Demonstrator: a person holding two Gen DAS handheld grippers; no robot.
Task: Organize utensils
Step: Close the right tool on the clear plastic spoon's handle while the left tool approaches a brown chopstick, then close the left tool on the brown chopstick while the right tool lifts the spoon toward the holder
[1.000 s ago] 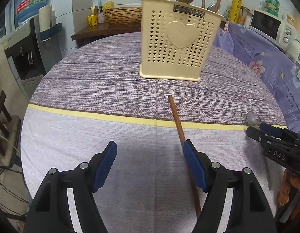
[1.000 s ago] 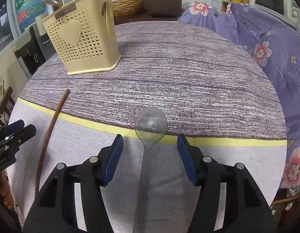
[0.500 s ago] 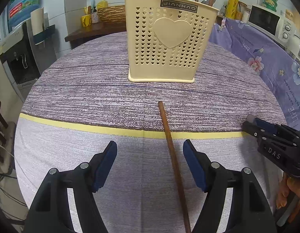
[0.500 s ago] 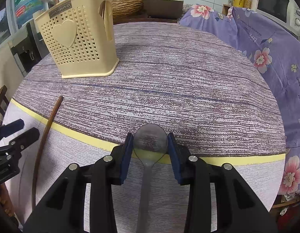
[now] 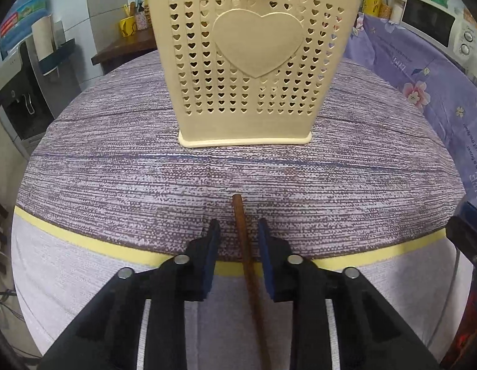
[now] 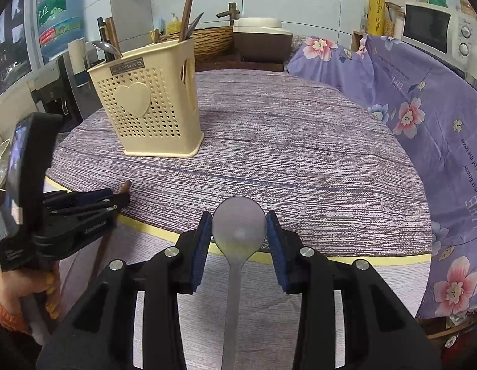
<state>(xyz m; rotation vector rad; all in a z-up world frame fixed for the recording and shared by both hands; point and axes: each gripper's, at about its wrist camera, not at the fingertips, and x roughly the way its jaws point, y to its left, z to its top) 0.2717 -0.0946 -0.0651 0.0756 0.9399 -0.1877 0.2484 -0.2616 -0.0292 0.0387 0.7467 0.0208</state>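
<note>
Jaws of the left gripper [image 5: 237, 231] have just been closing around the stick [image 5: 242, 240], which lies on the cloth [image 5: 115, 185] near the holder [image 5: 250, 71]; slim gaps remain, so it is not yet gripped. Half a second ago they stood wide. The right gripper [image 6: 239, 231] clamps the spoon [image 6: 239, 231] by its bowl, now raised, ready for the holder. Only the right view shows utensils already standing inside and the person's left hand [image 6: 38, 289].

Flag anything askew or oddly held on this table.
Only the right gripper stands out: it pinches the spoon across its bowl, not the handle. The brown stick lies between the left gripper's closing fingers; the holder stands upright.
</note>
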